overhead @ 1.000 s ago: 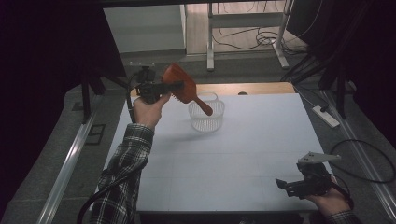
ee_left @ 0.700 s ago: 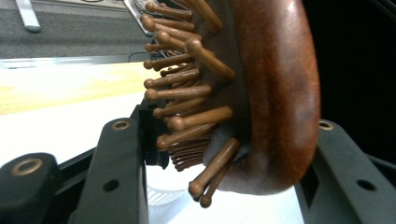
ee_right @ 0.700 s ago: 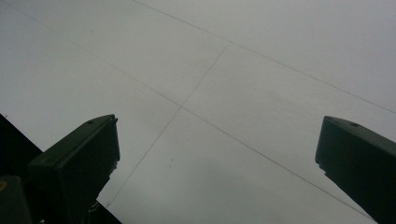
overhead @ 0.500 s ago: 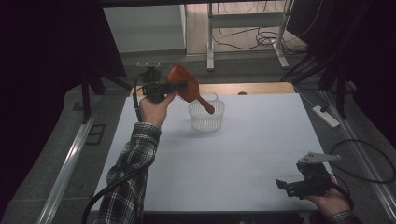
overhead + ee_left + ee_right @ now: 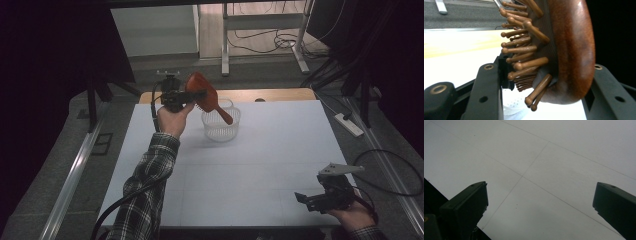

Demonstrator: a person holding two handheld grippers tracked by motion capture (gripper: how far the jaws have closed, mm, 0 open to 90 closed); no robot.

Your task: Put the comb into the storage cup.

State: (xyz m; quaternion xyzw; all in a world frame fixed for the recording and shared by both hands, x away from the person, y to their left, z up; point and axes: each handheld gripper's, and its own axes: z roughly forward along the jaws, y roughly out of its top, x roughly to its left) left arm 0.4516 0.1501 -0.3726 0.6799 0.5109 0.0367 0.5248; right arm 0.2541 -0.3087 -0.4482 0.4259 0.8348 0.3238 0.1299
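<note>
**Hairbrush clamped above the basket**

The left gripper (image 5: 192, 95) holds a wooden paddle hairbrush (image 5: 204, 94) by its head, one jaw against the bristles, the other on the smooth back; the handle slants toward five o'clock into the clear plastic basket (image 5: 220, 131); at the white table's (image 5: 270, 165) five o'clock corner, the right gripper (image 5: 312, 199) hovers, jaws wide, empty.

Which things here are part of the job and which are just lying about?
In the job:
- wooden hairbrush, clamped in the left gripper, handle angled down over the basket
- white perforated basket on the table

Lying about:
- power strip on the floor beside the table
- right gripper, open, idle at the near table corner
</note>
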